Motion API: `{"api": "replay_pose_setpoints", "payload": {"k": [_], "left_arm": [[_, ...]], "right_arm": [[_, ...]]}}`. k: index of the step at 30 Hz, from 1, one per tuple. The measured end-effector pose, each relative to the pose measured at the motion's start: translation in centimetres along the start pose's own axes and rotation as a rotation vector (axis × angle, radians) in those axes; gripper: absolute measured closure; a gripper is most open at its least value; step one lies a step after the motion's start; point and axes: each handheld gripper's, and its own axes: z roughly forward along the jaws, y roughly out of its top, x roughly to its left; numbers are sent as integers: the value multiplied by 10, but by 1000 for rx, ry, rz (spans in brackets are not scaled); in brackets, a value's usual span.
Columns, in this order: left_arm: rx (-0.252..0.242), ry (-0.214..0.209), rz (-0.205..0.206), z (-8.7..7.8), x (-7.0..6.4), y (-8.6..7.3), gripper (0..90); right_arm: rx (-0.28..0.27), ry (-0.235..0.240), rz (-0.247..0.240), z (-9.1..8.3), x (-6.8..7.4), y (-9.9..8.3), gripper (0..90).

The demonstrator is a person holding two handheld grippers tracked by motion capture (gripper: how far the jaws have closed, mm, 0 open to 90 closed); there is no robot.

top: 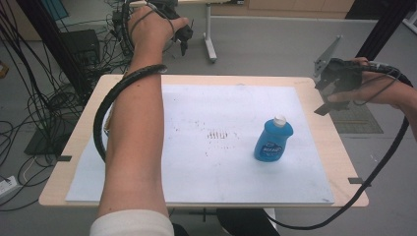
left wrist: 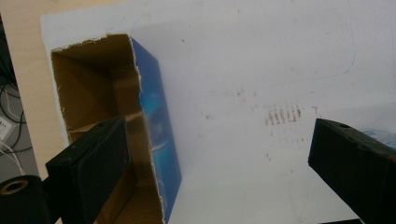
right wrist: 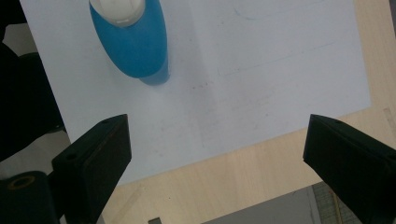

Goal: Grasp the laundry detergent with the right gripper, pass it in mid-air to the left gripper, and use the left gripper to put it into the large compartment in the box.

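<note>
High view: the bottle stands upright on the white sheet that covers the table, right of centre, cap up and a little tilted toward the far edge. My right gripper hangs above the table's far right corner, off the sheet, up and to the right of the bottle. My left gripper is held high beyond the far edge, well apart from the bottle, with my forearm lying across the left half of the sheet. Judgement: the right hand is plainly the nearer one for the bottle. Left gripper view: my jaws are spread wide with nothing between them. Below them is an open box, brown inside and blue outside, mouth facing the camera, on the sheet's left part; a sliver of blue at the right edge may be the bottle, too little to be sure. Right gripper view: my jaws are spread wide, empty. The bottle sits ahead and toward the left jaw, seen nearly cap-on, so its long axis points almost at the camera. Judgement: to take it, the right gripper must come down and across toward the table's middle, closing across the body, not the cap.
</note>
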Motion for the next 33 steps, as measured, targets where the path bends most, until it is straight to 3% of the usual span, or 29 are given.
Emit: {"api": "replay_pose_setpoints", "payload": {"k": [14,33], "left_arm": [[5,-2,6,-3,0,-1,59],[3,-6,16,-4,-3,-2,59]], "right_arm": [[-2,10,-16,1,2,1,76],[-7,5,-43,-13,6,10,76]]}}
